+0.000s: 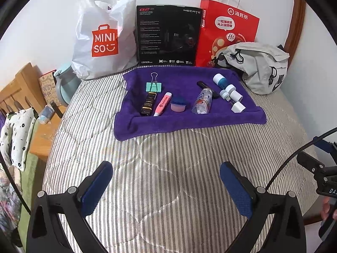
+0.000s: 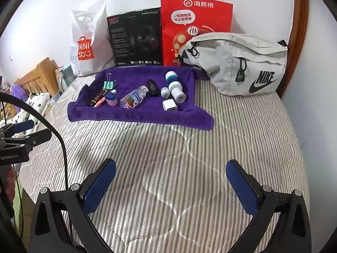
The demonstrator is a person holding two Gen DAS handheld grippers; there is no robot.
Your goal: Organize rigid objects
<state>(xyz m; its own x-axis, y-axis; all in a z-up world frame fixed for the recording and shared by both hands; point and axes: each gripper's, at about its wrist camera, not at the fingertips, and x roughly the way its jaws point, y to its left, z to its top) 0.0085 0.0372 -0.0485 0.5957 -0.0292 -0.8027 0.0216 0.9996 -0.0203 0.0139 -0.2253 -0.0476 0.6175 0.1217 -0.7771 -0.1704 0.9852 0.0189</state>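
The left gripper [image 1: 166, 179] fills the bottom of the left wrist view, its blue-padded fingers [image 1: 96, 187] spread wide apart over the striped bed [image 1: 168, 158], holding nothing; whether they touch the cover is unclear. The right gripper [image 2: 170, 179] sits likewise at the bottom of the right wrist view, jaws wide and empty.

Above them, mid-frame, a purple towel [image 1: 189, 122] carries the small items: a teal binder clip [image 1: 154, 86], a dark tube [image 1: 148, 103], a pink pen [image 1: 162, 103], a pink lidded pot [image 1: 178, 104], a clear small bottle [image 1: 202, 102], a black stick [image 1: 207, 89] partly hidden by the bottle, white-and-blue caps [image 1: 221, 81] and a white charger block [image 1: 238, 107].

Along the wall at the top stand a white Miniso bag [image 1: 103, 40], a black box [image 1: 168, 35], a red paper bag [image 1: 227, 27] and a grey Nike pouch [image 2: 238, 63], zipped shut; their contents are hidden.
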